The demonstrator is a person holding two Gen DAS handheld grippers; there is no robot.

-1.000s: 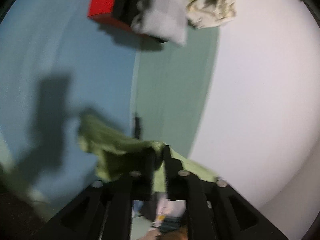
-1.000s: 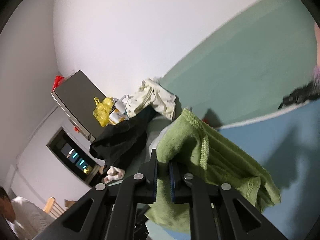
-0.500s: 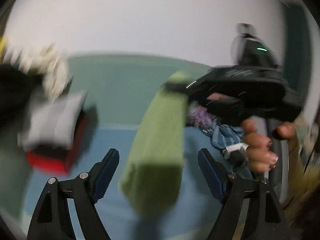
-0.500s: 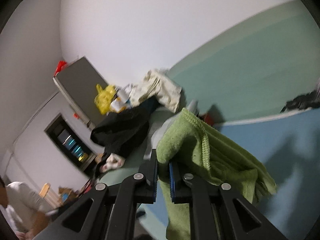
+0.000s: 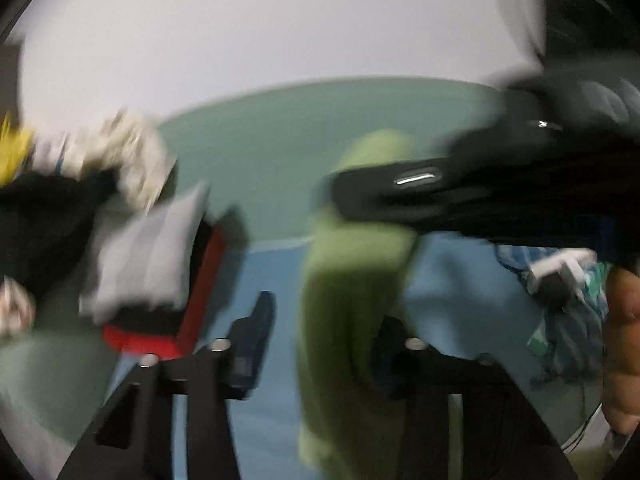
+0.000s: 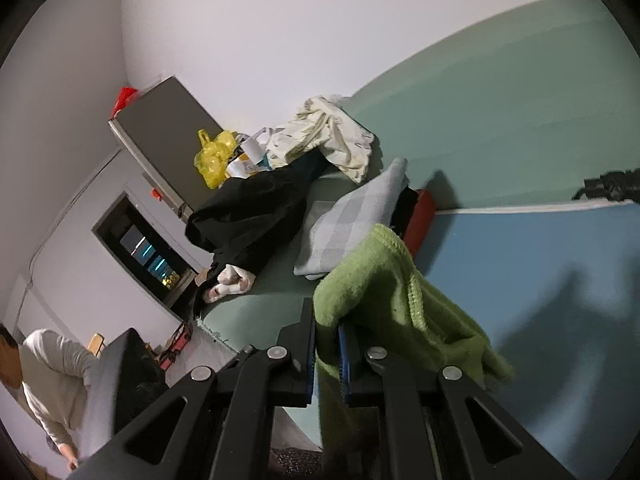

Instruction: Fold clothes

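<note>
Green garment (image 6: 384,292): lifted off the blue surface, unfolded.

I find one moss-green, fleecy cloth with a stitched hem, bunched at its top corner and draping down in loose folds. In my left view it (image 5: 352,300) hangs as a long vertical strip; motion blur hides finer detail.

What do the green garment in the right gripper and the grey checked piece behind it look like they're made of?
Green garment: soft, matte knit, probably fleece or cotton jersey; the surface looks fuzzy, the overlocked edge stitching shows, and it drapes limply from the right gripper. Grey checked piece: smoother, flatter fabric, perhaps woven cotton; it lies folded with crisp edges and a faint check. Neither fibre is certain by look alone.
</note>
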